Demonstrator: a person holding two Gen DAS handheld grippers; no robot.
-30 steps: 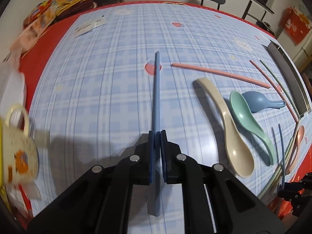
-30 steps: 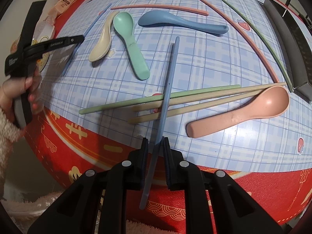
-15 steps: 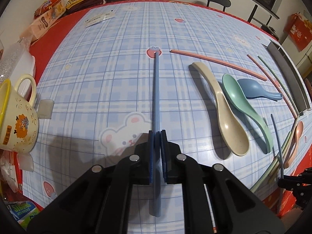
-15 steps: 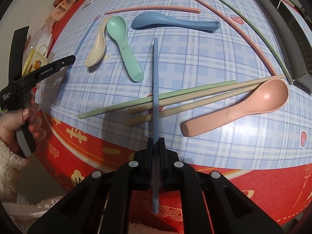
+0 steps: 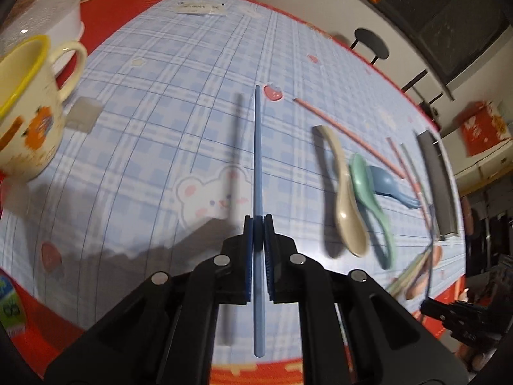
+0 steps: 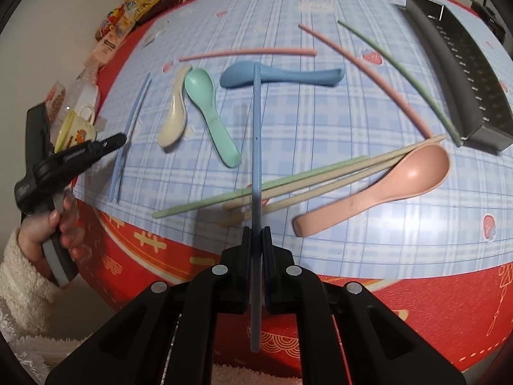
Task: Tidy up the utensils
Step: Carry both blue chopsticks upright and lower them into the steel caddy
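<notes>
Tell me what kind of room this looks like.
Probably a home dining area: a table under a plaid cartoon tablecloth, a mug at its edge, spoons like the pink spoon, and a stool beyond.

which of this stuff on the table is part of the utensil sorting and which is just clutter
Part of the job:
- blue chopstick in the left gripper
- blue chopstick in the right gripper
- pink spoon
- green spoon
- blue spoon
- cream spoon
- loose chopsticks
- grey tray

Just lying about:
- yellow mug
- snack packets
</notes>
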